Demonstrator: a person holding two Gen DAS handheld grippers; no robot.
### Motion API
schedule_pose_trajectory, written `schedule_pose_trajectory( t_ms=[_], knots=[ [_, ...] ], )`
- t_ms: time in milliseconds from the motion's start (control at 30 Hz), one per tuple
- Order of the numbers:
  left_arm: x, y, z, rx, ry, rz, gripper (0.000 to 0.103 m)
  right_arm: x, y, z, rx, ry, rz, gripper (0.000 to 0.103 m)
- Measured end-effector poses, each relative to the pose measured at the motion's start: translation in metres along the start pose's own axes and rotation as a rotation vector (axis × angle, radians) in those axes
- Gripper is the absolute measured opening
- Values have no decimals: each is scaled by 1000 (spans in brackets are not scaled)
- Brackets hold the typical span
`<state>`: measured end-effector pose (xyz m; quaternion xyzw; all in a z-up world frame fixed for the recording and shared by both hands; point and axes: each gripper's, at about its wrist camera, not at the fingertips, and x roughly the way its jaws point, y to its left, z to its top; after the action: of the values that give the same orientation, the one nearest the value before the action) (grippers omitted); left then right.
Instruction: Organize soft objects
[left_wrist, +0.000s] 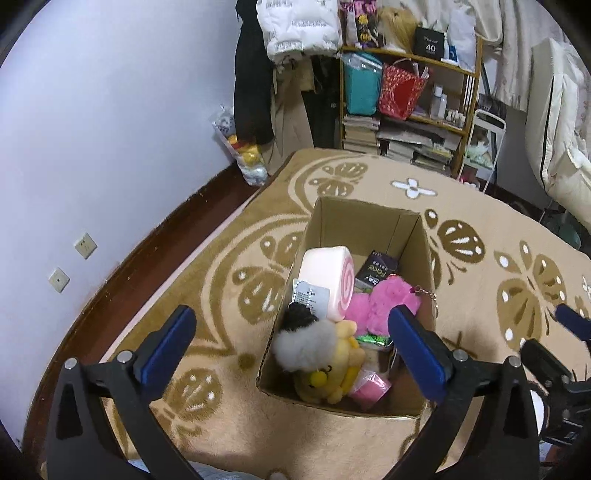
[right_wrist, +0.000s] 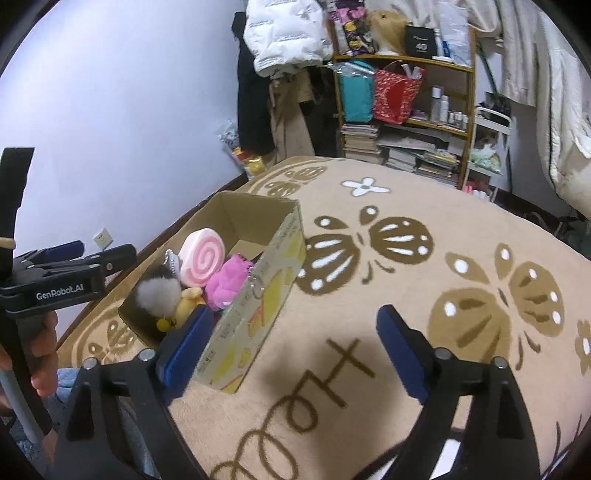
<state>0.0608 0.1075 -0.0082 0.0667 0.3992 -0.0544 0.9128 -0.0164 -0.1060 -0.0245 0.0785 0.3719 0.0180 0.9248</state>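
An open cardboard box (left_wrist: 365, 218) stands on the beige rug and also shows in the right wrist view (right_wrist: 258, 295). Inside lie a pink swirl roll cushion (left_wrist: 328, 284), a pink fluffy toy (left_wrist: 388, 299), a grey and black pompom (left_wrist: 306, 343), a yellow plush (left_wrist: 332, 376), a small pink packet (left_wrist: 369, 386) and a dark packet (left_wrist: 378, 271). My left gripper (left_wrist: 291, 332) is open and empty, above the box's near left part. My right gripper (right_wrist: 295, 332) is open and empty, over the rug just right of the box.
The beige rug with brown butterflies (right_wrist: 424, 277) covers the floor. A shelf with bags, books and bottles (left_wrist: 406, 103) stands at the back. A bag of toys (left_wrist: 243, 147) leans on the wall at the left. White bedding (left_wrist: 561, 147) is at the right.
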Motion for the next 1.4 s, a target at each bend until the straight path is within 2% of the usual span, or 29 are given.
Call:
schedule_pose_trajectory(
  t_ms=[433, 667, 800, 933, 1133, 1400],
  knots=[
    [-45, -23, -16, 70, -131, -50, 103, -62, -30, -10, 78, -141, -73, 103],
    [-63, -30, -22, 63, -166, -81, 103, -89, -35, -25, 93, -223, -102, 103],
    [-72, -35, -25, 90, -188, -68, 102, -99, -34, -37, 82, -264, -122, 103],
    [-79, -38, -29, 104, -207, -58, 103, -105, -38, -43, 109, -284, -116, 103],
    [-81, -37, -32, 87, -200, -87, 102, -109, -41, -49, 135, -302, -112, 103],
    [-84, -41, -36, 106, -215, -53, 102, -106, -45, -53, 179, -290, -94, 103]
  ],
)
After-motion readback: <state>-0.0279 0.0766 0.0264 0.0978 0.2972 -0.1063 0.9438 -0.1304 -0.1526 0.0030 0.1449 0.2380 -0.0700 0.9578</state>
